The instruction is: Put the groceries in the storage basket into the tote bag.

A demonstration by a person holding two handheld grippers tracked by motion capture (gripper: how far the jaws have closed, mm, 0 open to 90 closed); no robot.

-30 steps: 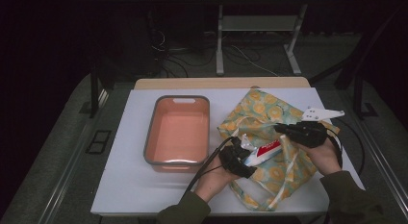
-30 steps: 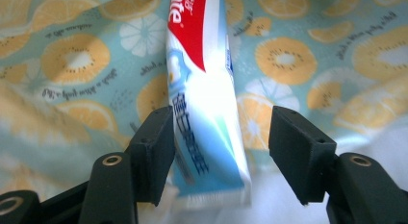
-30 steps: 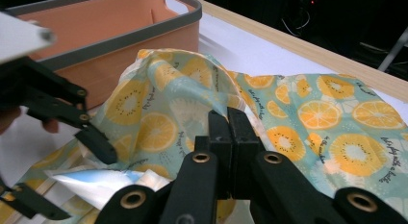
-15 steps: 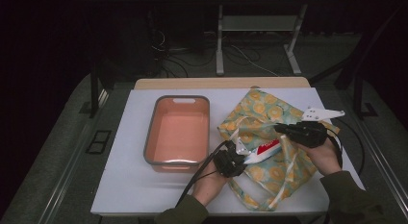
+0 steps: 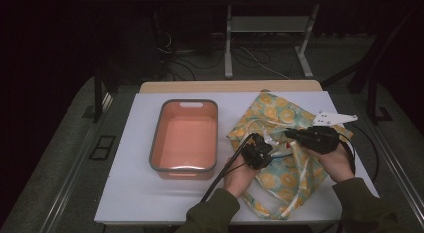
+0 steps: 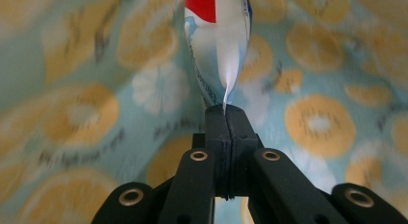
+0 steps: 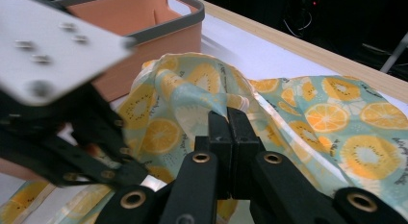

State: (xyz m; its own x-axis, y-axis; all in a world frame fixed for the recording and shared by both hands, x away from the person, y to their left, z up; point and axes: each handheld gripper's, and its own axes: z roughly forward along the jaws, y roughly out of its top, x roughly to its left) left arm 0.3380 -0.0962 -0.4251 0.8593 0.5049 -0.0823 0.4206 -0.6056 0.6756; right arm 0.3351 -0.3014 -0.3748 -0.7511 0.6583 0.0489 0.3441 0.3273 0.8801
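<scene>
Left hand-held gripper [image 6: 225, 113] clamped on the flat crimped end of a white tube [image 6: 219, 46] inside the fruit-print bag [image 5: 280, 118], right hand-held gripper [image 7: 230, 120] pinching the bag's rim, likely holding the mouth open beside the orange bin [image 5: 185, 138] on the counter [image 5: 135, 193].

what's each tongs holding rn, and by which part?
Left tongs: white, red and blue plastic tube, pinched at its flat crimped end. Right tongs: teal fruit-print fabric bag, pinched at a raised fold.
</scene>
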